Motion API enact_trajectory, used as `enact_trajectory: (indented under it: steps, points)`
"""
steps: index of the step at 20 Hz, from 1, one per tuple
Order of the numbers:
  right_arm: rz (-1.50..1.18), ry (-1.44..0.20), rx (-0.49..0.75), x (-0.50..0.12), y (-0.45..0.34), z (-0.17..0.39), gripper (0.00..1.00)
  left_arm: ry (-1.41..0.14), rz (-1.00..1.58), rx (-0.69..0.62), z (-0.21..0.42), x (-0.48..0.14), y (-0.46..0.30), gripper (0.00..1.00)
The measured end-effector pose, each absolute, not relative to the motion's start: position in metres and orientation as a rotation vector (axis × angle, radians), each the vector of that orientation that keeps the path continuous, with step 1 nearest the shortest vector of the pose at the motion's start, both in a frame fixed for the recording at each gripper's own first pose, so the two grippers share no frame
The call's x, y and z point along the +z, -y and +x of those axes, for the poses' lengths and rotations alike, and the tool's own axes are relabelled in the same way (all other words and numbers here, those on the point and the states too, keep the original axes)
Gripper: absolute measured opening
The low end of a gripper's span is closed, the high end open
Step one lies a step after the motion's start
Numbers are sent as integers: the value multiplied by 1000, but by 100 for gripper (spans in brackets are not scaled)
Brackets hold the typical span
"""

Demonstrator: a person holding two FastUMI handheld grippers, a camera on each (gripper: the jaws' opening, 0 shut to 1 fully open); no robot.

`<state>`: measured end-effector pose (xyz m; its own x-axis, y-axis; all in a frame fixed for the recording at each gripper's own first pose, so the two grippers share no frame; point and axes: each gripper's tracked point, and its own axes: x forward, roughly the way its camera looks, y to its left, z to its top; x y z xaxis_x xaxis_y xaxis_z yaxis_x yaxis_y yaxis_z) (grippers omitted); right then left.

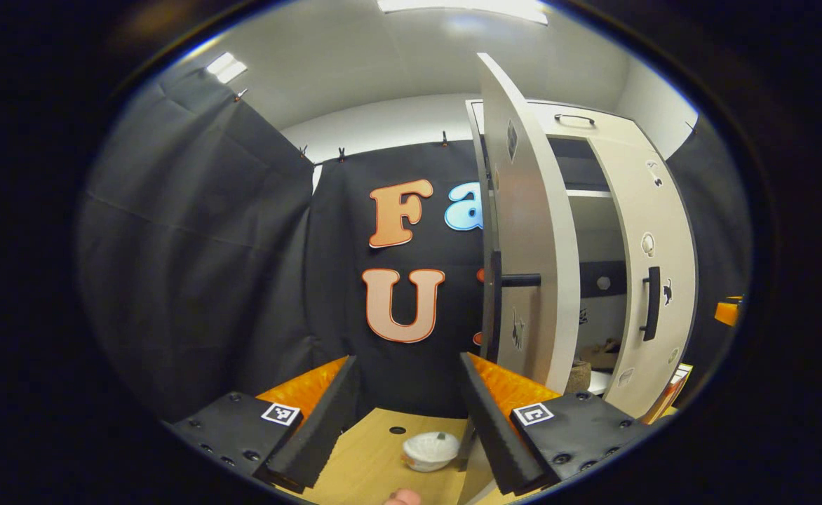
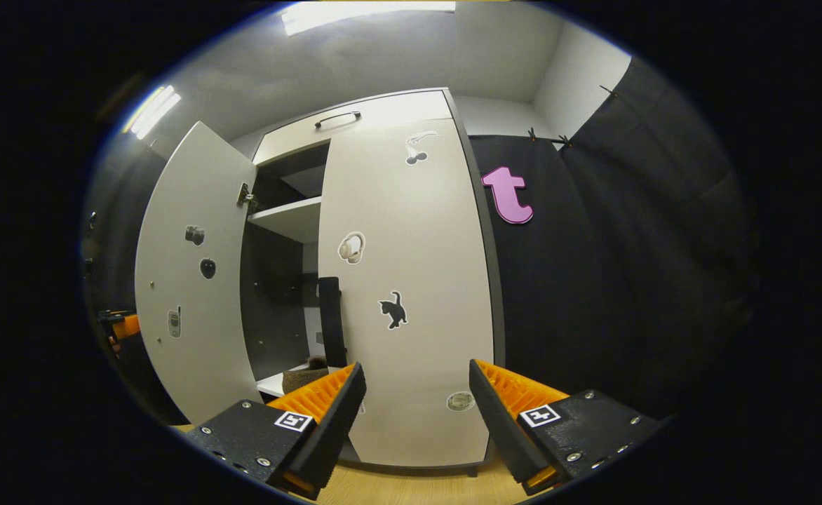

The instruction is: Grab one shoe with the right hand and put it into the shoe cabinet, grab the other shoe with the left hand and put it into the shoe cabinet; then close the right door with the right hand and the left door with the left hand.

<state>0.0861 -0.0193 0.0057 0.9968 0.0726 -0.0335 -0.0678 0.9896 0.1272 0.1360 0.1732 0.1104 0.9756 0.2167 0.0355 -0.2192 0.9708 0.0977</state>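
Note:
The pale shoe cabinet (image 2: 355, 105) stands ahead with stickers on its doors. Its left door (image 2: 186, 280) swings wide open; in the left gripper view that left door (image 1: 530, 231) shows edge-on just past my right finger. The right door (image 2: 411, 280) lies across the right half, shut or nearly so, with a black handle (image 2: 330, 319). A brown shoe (image 2: 306, 377) rests on the low shelf inside; two brown shoe shapes (image 1: 597, 354) show through the gap. My left gripper (image 1: 407, 421) and right gripper (image 2: 418, 414) are both open and hold nothing.
A white bowl (image 1: 430, 449) sits on the wooden surface (image 1: 376, 456) below my left gripper, beside the open door's foot. A fingertip (image 1: 402, 498) pokes in at the bottom edge. Black cloth (image 1: 193, 266) walls the booth on both sides.

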Motion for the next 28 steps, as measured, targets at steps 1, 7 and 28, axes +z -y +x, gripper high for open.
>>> enact_trajectory:
  steps: [1,7,28]
  points:
    - [126,-37,74,7,20,86,92,26,107,201,135,109,-160,90]
    - [119,-38,81,8,26,81,92,5,5,21,149,99,-87,93]
    - [73,-44,11,8,61,69,92,-45,0,-188,237,71,33,94]
